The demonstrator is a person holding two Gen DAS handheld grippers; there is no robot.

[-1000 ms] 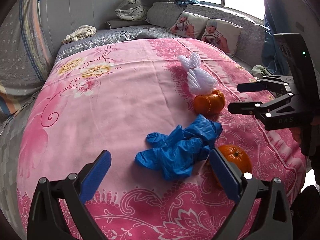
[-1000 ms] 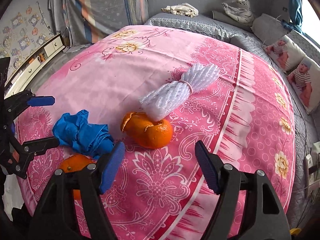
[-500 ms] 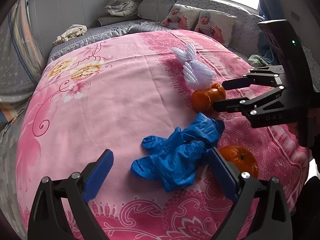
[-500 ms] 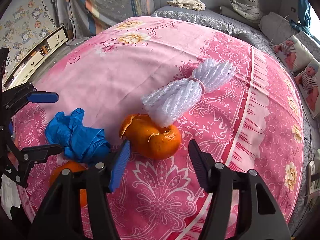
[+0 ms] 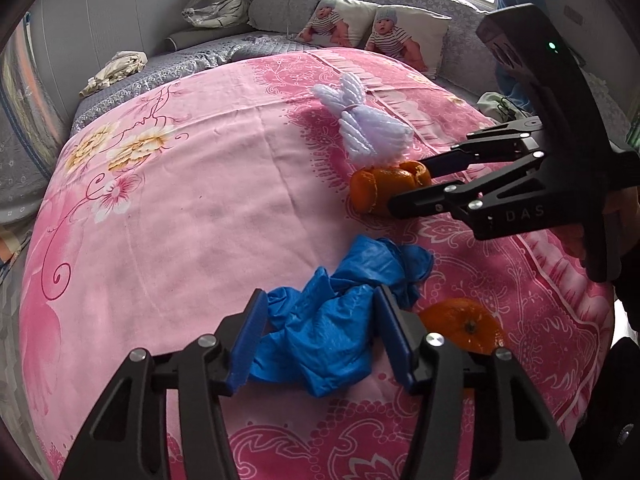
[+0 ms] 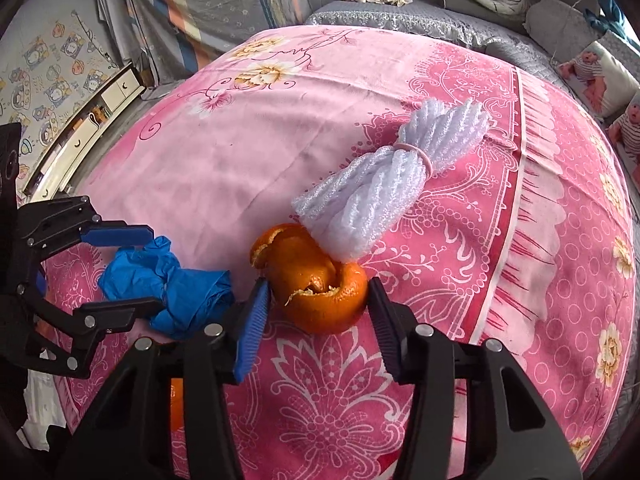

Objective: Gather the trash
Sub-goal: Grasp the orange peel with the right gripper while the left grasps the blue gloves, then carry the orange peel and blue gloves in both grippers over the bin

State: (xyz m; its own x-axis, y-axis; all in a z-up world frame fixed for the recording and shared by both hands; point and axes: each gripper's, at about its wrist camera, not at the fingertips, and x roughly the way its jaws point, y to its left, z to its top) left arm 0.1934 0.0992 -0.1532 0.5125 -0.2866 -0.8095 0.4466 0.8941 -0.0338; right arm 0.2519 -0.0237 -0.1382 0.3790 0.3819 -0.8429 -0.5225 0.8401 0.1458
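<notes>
Crumpled blue gloves lie on the pink bedspread. My left gripper has its fingers on both sides of the gloves, touching them. An empty orange peel lies against a white foam net bundle. My right gripper has its fingers on both sides of the peel, close to it. The peel, the net and the right gripper also show in the left wrist view; the gloves and the left gripper in the right wrist view.
A whole orange sits right of the gloves near the bed's front edge. Baby-print pillows, a tiger toy and a crumpled cloth lie at the far side. A drawer cabinet stands beside the bed.
Both grippers have moved forward and narrowed: the left one now brackets the blue gloves, the right one brackets the orange peel.
</notes>
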